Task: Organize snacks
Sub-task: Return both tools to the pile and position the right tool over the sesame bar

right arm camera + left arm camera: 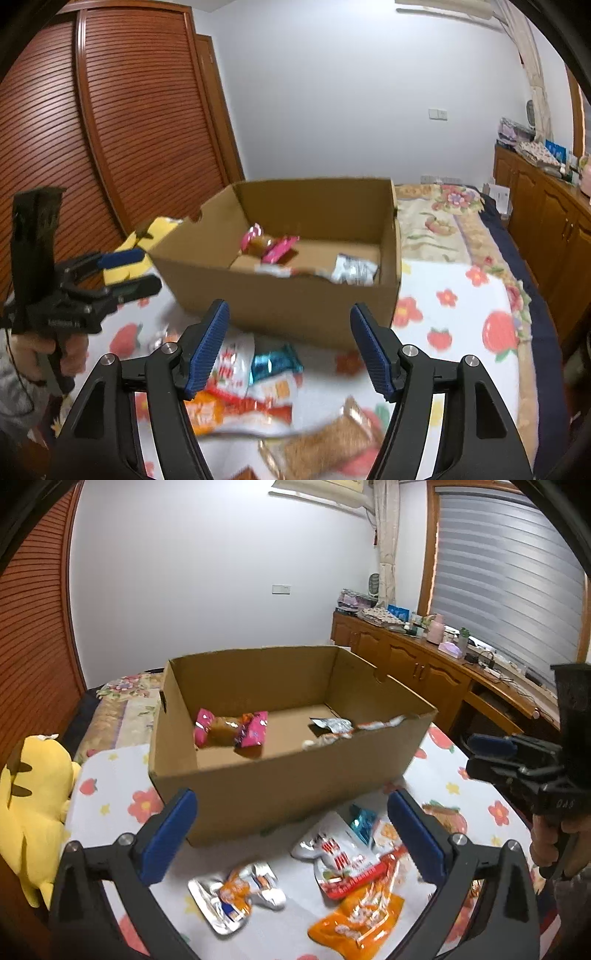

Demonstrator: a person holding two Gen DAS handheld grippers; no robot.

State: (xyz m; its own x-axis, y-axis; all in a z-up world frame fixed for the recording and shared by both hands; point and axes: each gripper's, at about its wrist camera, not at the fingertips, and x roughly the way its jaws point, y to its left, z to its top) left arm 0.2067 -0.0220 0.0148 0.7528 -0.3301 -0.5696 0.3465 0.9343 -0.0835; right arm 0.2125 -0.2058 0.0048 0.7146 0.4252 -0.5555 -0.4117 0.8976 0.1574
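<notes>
Loose snack packets lie on the flower-print bed cover, just before the open cardboard box holding a pink packet. Both the left gripper and right gripper have fingers spread, pinching nothing.

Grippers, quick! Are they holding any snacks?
Left gripper: open, holding nothing.
Right gripper: open, holding nothing.
</notes>
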